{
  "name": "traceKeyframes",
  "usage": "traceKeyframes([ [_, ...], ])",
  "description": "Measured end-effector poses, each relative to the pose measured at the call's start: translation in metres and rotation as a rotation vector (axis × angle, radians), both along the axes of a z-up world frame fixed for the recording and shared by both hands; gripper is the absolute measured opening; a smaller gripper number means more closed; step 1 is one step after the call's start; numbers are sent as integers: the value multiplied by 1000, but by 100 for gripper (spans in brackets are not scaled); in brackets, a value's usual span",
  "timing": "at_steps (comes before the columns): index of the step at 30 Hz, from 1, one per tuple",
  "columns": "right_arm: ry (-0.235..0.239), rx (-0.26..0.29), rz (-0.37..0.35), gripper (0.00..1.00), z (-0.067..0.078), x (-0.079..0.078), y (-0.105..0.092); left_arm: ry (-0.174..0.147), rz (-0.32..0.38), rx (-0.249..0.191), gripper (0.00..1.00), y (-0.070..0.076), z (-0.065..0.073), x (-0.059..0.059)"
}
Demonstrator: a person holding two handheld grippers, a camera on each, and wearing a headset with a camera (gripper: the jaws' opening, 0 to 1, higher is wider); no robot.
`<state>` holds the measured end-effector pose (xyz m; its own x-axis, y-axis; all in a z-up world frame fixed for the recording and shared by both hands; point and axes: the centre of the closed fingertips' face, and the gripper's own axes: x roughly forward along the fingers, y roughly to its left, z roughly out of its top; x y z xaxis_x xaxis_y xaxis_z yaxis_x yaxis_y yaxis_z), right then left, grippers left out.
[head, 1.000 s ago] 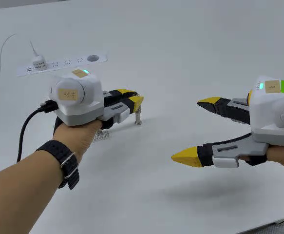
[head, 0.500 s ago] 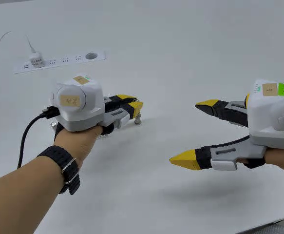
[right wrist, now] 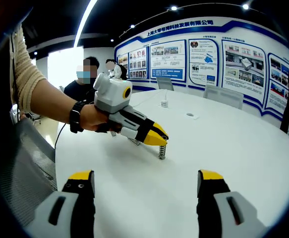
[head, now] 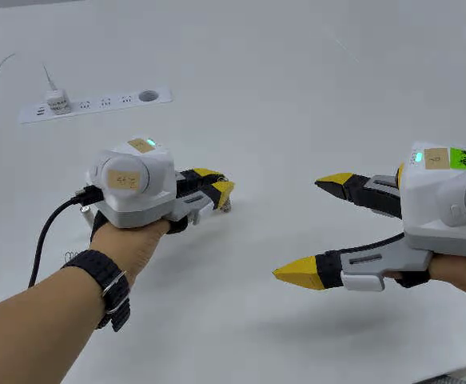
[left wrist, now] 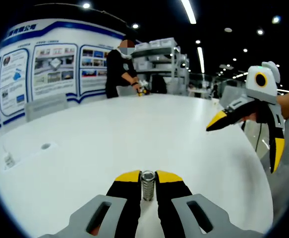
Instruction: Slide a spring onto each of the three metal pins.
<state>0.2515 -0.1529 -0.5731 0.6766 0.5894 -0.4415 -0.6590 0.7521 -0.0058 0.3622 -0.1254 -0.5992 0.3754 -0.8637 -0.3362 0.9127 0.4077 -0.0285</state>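
My left gripper (head: 221,191) is low over the white table (head: 296,96), shut on a small metal spring (left wrist: 147,185). The spring stands upright between the yellow fingertips, and a round metal end shows at its top. In the right gripper view the spring (right wrist: 161,151) reaches from the left gripper (right wrist: 157,138) down to the table, around an upright pin. Another coiled metal piece (right wrist: 134,141) shows under that gripper's body. My right gripper (head: 312,228) hovers open and holds nothing, well to the right, with its jaws pointing at the left one.
A white power strip (head: 97,104) with a plug in it lies at the back left. A black cable (head: 49,232) trails from the left gripper. Across the table a person (left wrist: 119,69) stands, and two more people (right wrist: 87,79) are behind the left arm.
My left gripper has dropped toward the table with the spring, so less of the pin shows beneath its tips. The right gripper has barely moved.
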Motion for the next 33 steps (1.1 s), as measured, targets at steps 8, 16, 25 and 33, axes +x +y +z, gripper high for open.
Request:
traceKeyframes([
  [8, 4, 0, 2, 86, -2, 0, 1, -11, -1, 18, 11, 3, -4, 1],
  [16, 4, -4, 4, 86, -2, 0, 2, -6, 2, 6, 12, 5, -3, 0],
  [25, 5, -7, 3, 86, -2, 0, 1, -8, 9, -17, 17, 8, 6, 0],
  [33, 5, -12, 11, 86, -2, 2, 4, -21, 18, -57, 21, 14, 22, -1],
])
